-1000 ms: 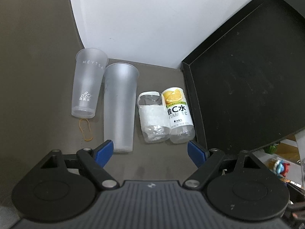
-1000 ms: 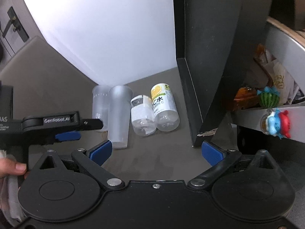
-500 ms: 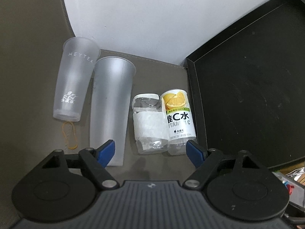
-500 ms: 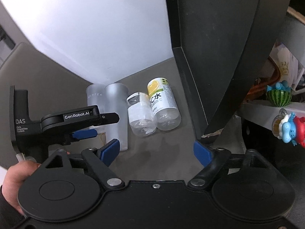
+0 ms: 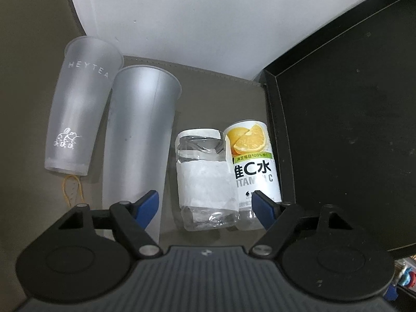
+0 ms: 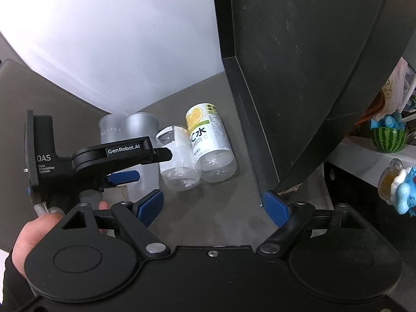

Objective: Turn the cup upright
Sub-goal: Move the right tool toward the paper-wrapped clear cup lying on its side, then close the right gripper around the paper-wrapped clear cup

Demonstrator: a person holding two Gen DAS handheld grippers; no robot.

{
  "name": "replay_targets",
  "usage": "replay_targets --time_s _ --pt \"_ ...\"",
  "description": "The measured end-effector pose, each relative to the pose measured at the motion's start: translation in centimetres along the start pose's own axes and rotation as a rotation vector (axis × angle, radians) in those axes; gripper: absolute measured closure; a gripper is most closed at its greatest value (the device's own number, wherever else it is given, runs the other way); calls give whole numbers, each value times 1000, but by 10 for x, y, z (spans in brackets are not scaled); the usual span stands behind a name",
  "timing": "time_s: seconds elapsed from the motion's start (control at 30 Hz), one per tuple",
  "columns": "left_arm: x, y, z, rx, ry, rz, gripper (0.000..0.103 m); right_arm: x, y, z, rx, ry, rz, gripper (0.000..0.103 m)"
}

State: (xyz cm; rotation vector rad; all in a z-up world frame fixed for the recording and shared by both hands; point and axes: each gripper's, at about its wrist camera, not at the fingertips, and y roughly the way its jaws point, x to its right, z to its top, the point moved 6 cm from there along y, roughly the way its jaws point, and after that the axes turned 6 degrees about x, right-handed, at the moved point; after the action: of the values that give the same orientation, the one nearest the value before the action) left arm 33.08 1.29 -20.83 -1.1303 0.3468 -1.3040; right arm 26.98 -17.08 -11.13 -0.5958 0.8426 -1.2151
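Note:
Two frosted plastic cups lie on their sides on the dark table, rims toward the far wall: a shorter one printed HEYTEA on the left and a taller plain one beside it. They also show in the right wrist view, the HEYTEA cup and the plain cup. My left gripper is open and empty, low over the table, with its left fingertip over the plain cup's base end. It shows from the side in the right wrist view. My right gripper is open and empty, further back.
A clear bottle with a white label and a vitamin C bottle with an orange picture lie side by side right of the cups. A black tray stands tilted on the right. A yellow rubber band lies by the HEYTEA cup. Toys sit on a shelf.
My left gripper has moved forward and lower toward the cups and bottles, which now look larger. My right gripper has shifted forward a little. Both stay open.

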Motion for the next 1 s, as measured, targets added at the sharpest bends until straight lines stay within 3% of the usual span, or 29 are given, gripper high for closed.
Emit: replay_targets --time_s 0.5,0.53,0.6,1.0 --pt "1 38 -14 -45 23 10 29 9 9 -5 -11 143 30 20" --pt "1 38 -14 -42 25 10 29 8 7 -5 -5 134 30 20" --pt "0 39 -15 -42 26 2 41 7 6 -6 -3 126 21 20" --pt "8 16 -23 -54 80 -6 42 12 -9 -5 5 224 47 20"
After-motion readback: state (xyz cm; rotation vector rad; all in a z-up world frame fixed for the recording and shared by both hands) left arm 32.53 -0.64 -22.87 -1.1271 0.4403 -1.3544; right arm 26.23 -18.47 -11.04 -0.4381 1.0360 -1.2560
